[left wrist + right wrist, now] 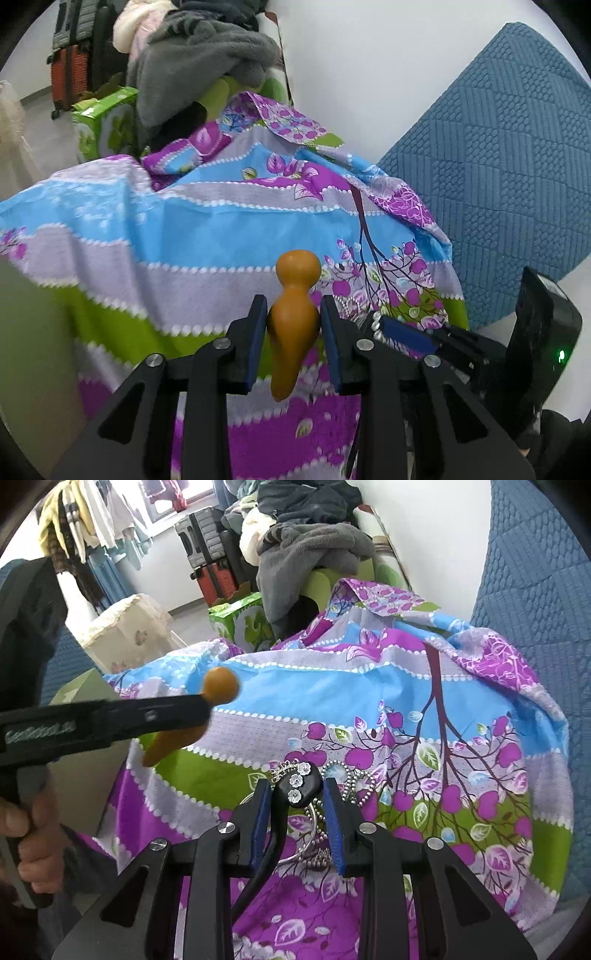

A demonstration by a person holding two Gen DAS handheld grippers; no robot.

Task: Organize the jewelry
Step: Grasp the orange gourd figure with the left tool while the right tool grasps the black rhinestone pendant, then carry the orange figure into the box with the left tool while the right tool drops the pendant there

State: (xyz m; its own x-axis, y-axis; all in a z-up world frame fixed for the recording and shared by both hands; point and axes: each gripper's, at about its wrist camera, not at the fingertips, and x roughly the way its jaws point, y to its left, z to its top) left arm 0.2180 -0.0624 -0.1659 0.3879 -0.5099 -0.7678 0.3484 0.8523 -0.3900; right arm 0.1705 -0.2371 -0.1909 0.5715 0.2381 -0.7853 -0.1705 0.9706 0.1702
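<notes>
Floral cloth (369,701) carries everything. Left gripper (293,317) clamps one orange gourd-shaped hair stick (291,314), raised over the cloth's left edge. Right gripper (295,797) pinches one black flowered hair clip (301,784); one bead chain (351,779) and one silver bangle (314,834) lie beneath, toward the near edge. Lift the clip slowly, so neither snags.

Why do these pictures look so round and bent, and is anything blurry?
Both wrist views use fisheye lenses: dark corners, edges bulging. Left wrist view: the orange gourd-shaped piece is sharp, and the floral cloth smears at left. Right wrist view: the black flowered clip is crisp; bright window light washes out the top left.
</notes>
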